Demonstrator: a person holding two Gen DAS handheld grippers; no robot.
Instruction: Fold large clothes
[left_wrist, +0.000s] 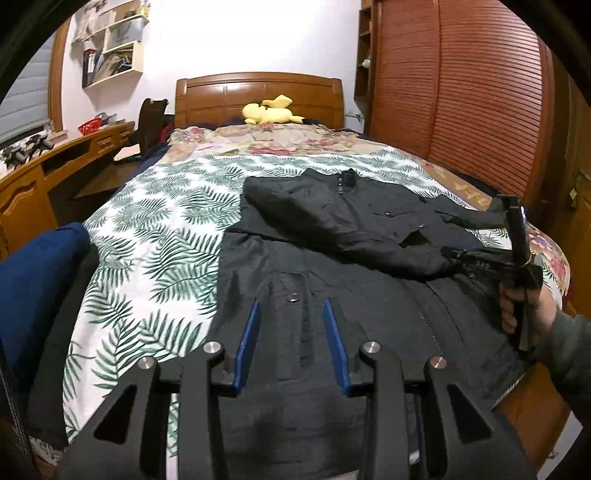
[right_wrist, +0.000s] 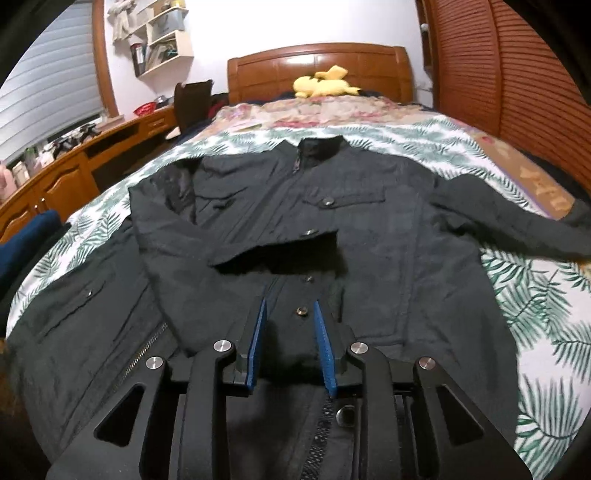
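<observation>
A large black jacket (left_wrist: 332, 229) lies front-up on the leaf-print bedspread (left_wrist: 147, 240), collar toward the headboard. Its left sleeve (right_wrist: 258, 243) is folded across the chest, while the other sleeve (right_wrist: 517, 221) stretches out to the right. My left gripper (left_wrist: 291, 310) hovers open over the jacket's lower left part, blue pads apart with nothing between them. My right gripper (right_wrist: 290, 310) is open just above the zipper line near a button, pinching no cloth. In the left wrist view a hand holds the right gripper (left_wrist: 452, 254) by the end of the folded sleeve.
A yellow plush toy (left_wrist: 269, 110) lies by the wooden headboard. A slatted wardrobe (left_wrist: 461, 92) stands close along the bed's right side. A wooden desk (left_wrist: 55, 166) runs along the left wall. Dark blue cloth (left_wrist: 37, 277) sits at the bed's near left corner.
</observation>
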